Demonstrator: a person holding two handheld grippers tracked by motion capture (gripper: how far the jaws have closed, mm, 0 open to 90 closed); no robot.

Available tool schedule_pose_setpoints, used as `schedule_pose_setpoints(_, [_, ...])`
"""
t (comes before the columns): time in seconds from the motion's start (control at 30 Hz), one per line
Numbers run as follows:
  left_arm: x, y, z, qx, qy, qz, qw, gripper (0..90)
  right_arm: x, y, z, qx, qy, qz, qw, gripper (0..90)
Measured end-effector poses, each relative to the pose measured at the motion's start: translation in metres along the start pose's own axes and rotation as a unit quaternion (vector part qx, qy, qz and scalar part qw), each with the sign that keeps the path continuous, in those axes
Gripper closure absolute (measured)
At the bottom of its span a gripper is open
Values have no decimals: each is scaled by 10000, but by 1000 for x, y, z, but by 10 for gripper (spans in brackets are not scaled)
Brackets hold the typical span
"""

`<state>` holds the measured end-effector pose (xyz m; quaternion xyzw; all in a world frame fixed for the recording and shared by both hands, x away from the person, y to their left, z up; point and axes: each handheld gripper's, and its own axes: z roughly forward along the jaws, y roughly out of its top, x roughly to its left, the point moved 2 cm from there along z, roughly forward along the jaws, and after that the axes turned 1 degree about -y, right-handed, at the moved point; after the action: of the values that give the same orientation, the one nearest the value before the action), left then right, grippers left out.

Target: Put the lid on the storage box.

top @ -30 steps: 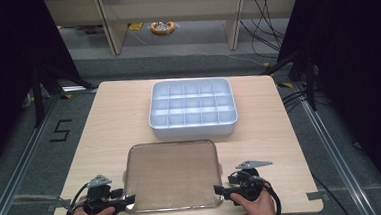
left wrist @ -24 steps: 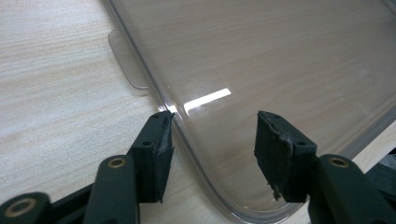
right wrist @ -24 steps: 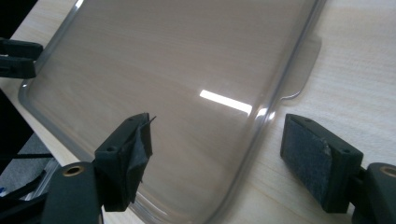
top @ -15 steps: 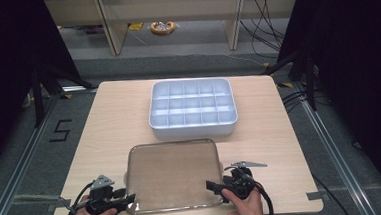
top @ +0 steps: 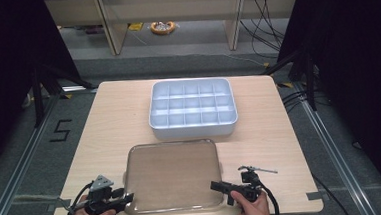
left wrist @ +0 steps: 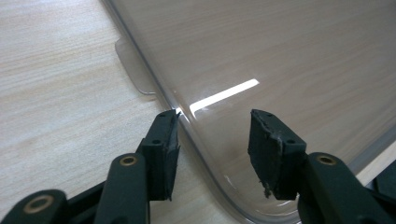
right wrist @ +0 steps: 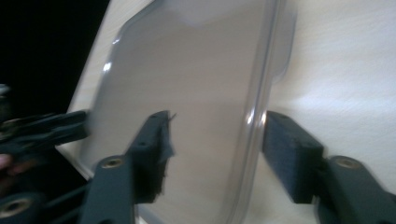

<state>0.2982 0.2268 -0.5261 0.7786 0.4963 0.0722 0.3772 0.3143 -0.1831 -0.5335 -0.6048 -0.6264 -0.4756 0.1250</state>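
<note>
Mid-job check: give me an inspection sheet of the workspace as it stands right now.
Surface: wooden table, flat and bare around the job's things.
Job's things: clear lid lying flat at the near edge; compartment tray beyond it, uncovered, cells look empty.
Clutter: nothing seen.
Grippers: left gripper and right gripper each straddle a near corner rim of the lid; both jaws have just been closing, with a gap left at the inner pad.
Cables: one black cable trails from each gripper, off the lid.
Surroundings: floor mark "5", loose floor wires, orange ring far back.
</note>
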Motion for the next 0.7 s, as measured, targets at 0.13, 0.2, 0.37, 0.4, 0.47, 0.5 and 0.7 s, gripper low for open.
schedule_pose_setpoints(0.13, [2, -1, -2, 86, -32, 78, 9999, 520, 12, -2, 3, 145, -217, -367, 9990, 558])
schedule_pose_setpoints(0.2, [3, -1, -2, 66, -67, 40, 9999, 518, 12, -1, 1, 110, -150, -726, 9972, 568])
schedule_pose_setpoints(0.37, [0, 0, -1, 36, -119, 22, 9999, 463, 16, -1, -6, 186, 16, -1037, 9944, 581])
schedule_pose_setpoints(0.4, [0, 0, 0, 20, -99, 20, 9999, 440, 19, -2, -9, 200, 83, -1168, 9929, 583])
schedule_pose_setpoints(0.47, [0, 0, 0, 21, -145, 13, 9999, 414, 20, -3, -11, 143, 152, -1369, 9904, 592])
schedule_pose_setpoints(0.5, [0, 0, 0, 19, -196, -5, 9998, 414, 20, -3, -11, 143, 152, -1369, 9904, 592])
schedule_pose_setpoints(0.7, [2, 0, 0, -52, -303, -270, 9992, 361, 25, -5, -17, 196, 351, -1481, 9882, 613])
